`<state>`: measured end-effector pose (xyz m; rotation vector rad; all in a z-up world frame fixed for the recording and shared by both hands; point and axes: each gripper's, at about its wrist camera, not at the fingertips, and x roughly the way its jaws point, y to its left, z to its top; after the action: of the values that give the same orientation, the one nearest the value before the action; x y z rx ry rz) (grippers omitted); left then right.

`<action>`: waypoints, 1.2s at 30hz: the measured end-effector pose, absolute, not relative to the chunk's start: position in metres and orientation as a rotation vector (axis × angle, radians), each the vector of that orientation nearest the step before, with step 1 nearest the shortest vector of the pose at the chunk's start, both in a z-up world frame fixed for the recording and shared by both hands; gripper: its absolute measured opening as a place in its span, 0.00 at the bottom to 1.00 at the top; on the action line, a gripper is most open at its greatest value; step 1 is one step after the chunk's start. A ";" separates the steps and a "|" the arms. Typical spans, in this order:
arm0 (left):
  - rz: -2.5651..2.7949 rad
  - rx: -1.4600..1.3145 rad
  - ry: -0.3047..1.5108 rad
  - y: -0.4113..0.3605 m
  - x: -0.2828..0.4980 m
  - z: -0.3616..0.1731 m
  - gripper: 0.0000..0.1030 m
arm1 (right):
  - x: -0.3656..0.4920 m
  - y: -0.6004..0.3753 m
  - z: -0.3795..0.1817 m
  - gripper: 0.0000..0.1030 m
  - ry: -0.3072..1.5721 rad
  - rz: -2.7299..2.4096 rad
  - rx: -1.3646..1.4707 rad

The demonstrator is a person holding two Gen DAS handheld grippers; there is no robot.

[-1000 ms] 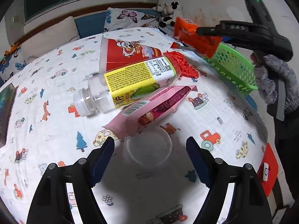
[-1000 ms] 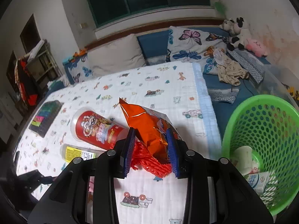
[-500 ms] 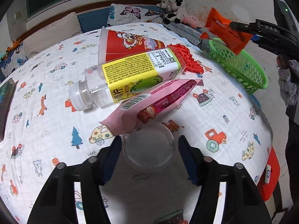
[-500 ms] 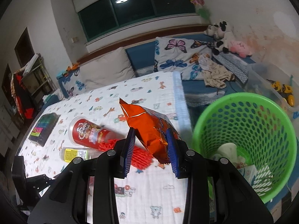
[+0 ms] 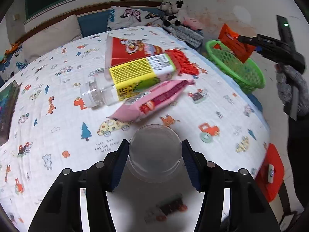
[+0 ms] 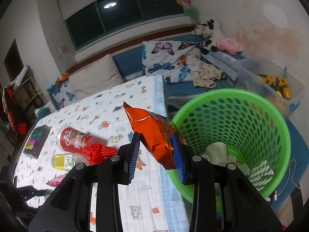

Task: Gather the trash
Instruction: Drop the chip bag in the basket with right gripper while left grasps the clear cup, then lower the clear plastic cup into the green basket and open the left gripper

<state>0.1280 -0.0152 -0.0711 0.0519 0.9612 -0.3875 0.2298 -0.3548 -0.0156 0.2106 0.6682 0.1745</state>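
My left gripper (image 5: 154,142) has a clear plastic cup (image 5: 154,154) between its blue pads; the jaws are closing and both pads touch the cup's sides. Beyond it on the printed bedsheet lie a pink snack wrapper (image 5: 154,100), a clear bottle with a yellow label (image 5: 139,73), a red snack tube (image 5: 133,48) and a red knitted piece (image 5: 183,61). My right gripper (image 6: 155,135) is shut on an orange snack bag (image 6: 152,127), held up at the near-left rim of the green basket (image 6: 231,96). Crumpled paper and wrappers lie in the basket.
A dark box (image 6: 36,139) lies at the sheet's far left. Pillows, plush toys and a clear toy bin (image 6: 270,77) line the back and right. A red stool (image 5: 270,174) stands beside the bed's right edge, below a person's grey sleeve (image 5: 289,89).
The left jaws narrowed from wide apart until the pads met the clear cup. The right gripper carried the orange bag from above the bed over to the basket's rim.
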 end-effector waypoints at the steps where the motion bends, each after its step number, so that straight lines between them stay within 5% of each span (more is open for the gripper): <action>1: -0.395 0.058 0.958 -0.016 0.125 -0.069 0.53 | 0.229 -0.360 -0.016 0.34 0.667 0.164 0.215; 19: -0.543 0.087 0.814 -0.080 0.146 0.007 0.53 | 0.235 -0.437 -0.039 0.36 0.713 0.012 0.285; 36: -0.657 0.173 0.806 -0.225 0.248 0.026 0.53 | 0.216 -0.477 -0.037 0.53 0.664 -0.043 0.286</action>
<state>0.2482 -0.2250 0.0264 0.1730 0.8058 -0.6566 0.2156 -0.4767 -0.0366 0.2857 0.6638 -0.0433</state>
